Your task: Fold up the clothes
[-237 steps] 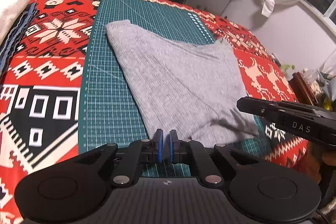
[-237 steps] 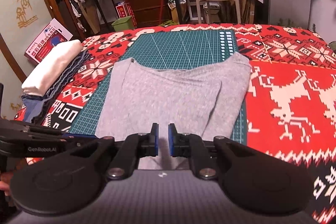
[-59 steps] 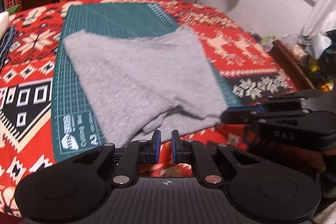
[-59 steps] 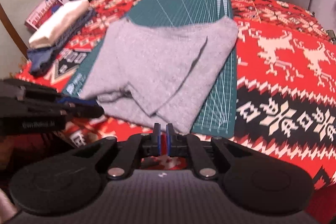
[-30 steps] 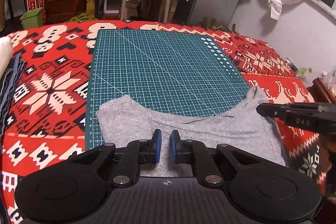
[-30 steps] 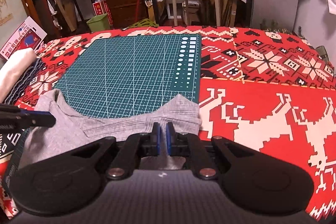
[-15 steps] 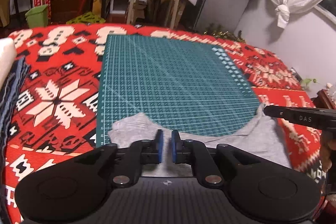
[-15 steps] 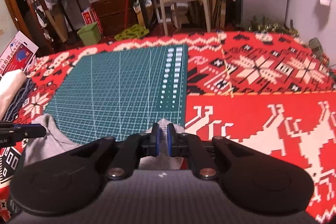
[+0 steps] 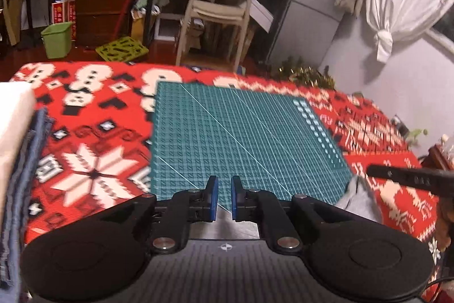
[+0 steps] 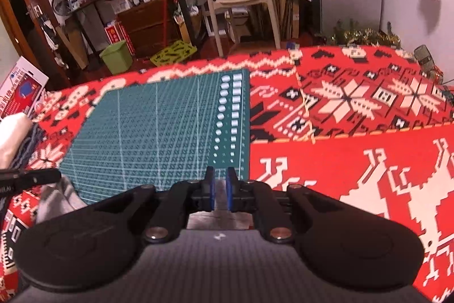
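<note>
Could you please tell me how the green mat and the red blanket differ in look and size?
The green mat carries a fine white grid with a few slanted lines, while the red blanket has bold white and black snowflake and animal figures. The green mat is the smaller and lies on top; the red blanket reaches past it on the left, far and right sides. Both lie flat.

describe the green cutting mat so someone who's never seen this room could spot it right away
Find the red patterned blanket spread across the foreground. Lying flat on its left half is the cutting mat, a large teal rectangle. Its fine white grid lines and column of white shapes along one edge set it apart from the knit pattern around it.
</note>
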`<action>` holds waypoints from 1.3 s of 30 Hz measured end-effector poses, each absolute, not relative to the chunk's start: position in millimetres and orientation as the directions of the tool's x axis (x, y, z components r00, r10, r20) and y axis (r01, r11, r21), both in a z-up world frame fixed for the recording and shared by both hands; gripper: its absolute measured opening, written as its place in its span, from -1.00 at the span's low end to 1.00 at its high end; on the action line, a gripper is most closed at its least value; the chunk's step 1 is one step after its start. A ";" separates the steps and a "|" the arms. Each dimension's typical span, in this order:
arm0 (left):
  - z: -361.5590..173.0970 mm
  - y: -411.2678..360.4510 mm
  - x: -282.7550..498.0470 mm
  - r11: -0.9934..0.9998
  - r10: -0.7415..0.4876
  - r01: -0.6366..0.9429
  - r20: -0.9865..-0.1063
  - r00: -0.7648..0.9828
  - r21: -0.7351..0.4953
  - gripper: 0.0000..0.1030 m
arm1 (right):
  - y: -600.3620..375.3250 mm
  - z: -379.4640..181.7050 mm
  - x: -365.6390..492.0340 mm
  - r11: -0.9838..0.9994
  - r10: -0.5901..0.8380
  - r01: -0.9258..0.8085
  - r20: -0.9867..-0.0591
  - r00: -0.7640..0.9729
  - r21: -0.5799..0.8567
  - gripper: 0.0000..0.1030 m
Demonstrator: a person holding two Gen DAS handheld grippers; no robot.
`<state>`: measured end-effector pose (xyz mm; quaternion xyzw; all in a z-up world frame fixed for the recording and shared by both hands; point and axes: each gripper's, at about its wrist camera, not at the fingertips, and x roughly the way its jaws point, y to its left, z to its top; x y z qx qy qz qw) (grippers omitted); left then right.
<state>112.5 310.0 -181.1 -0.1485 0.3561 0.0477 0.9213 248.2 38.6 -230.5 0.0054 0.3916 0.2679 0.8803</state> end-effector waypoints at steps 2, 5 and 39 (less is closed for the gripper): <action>-184.8 318.0 108.5 0.942 -0.009 -0.224 -0.688 0.726 -0.248 -0.86 | 35.6 -224.1 241.9 0.848 0.489 -0.482 -0.677 0.550 0.220 -0.84; -200.8 324.2 103.3 0.932 -0.049 -0.221 -0.706 0.707 -0.286 -0.87 | 31.2 -223.0 234.6 0.843 0.488 -0.497 -0.681 0.546 0.206 -0.84; -173.5 277.5 23.7 0.972 0.125 -0.225 -0.655 0.745 -0.071 0.90 | 13.7 -196.7 138.0 0.803 0.515 -0.571 -0.683 0.518 0.172 0.99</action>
